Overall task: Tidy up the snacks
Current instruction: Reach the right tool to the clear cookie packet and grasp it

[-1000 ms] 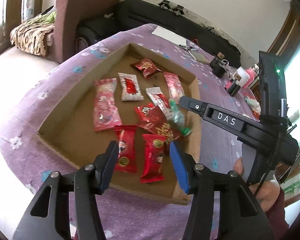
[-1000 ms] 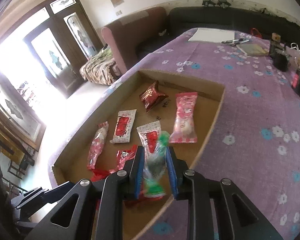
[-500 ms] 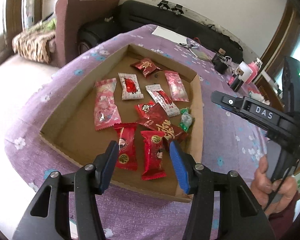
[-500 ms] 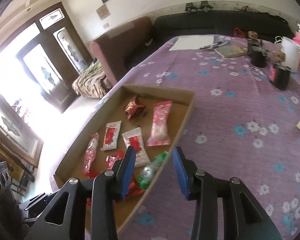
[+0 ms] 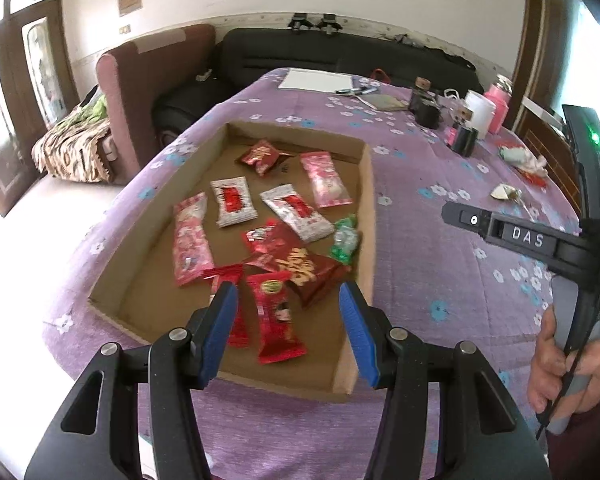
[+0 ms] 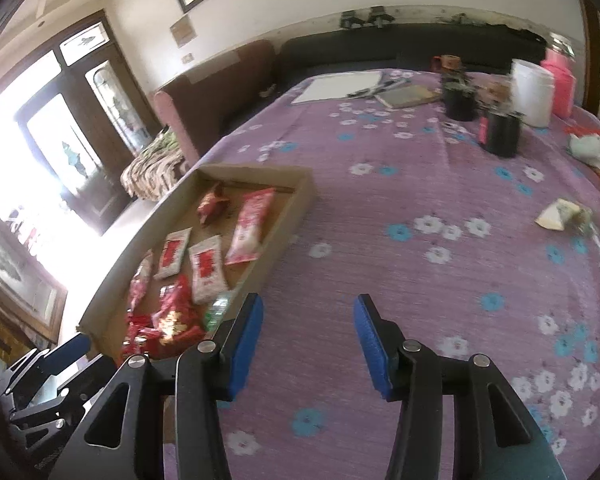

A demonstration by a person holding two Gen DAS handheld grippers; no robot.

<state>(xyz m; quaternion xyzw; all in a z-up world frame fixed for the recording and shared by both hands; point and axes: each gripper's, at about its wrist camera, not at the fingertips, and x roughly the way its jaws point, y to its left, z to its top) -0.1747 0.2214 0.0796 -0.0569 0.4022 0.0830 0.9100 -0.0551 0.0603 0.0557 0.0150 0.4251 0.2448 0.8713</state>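
Observation:
A shallow cardboard tray (image 5: 367, 200) on the purple flowered tablecloth holds several red, pink and white snack packets. A green-wrapped candy (image 5: 345, 240) lies inside by the tray's right wall. My left gripper (image 5: 286, 328) is open and empty, above the tray's near end over a red packet (image 5: 274, 316). My right gripper (image 6: 308, 340) is open and empty over bare cloth to the right of the tray (image 6: 296, 208); the green candy (image 6: 216, 312) shows beside its left finger. The right gripper's body (image 5: 532, 240) shows at the right of the left wrist view.
A loose pale wrapper (image 6: 560, 214) lies on the cloth at the right. Black cups (image 6: 500, 134), a white tub (image 6: 534, 92), a pink bottle (image 6: 562, 82), paper and a notebook stand at the table's far end. Sofas lie beyond the table.
My right gripper opened, let the green candy drop into the tray by its right wall, and drew back to the right, out over the cloth. My left gripper stayed open.

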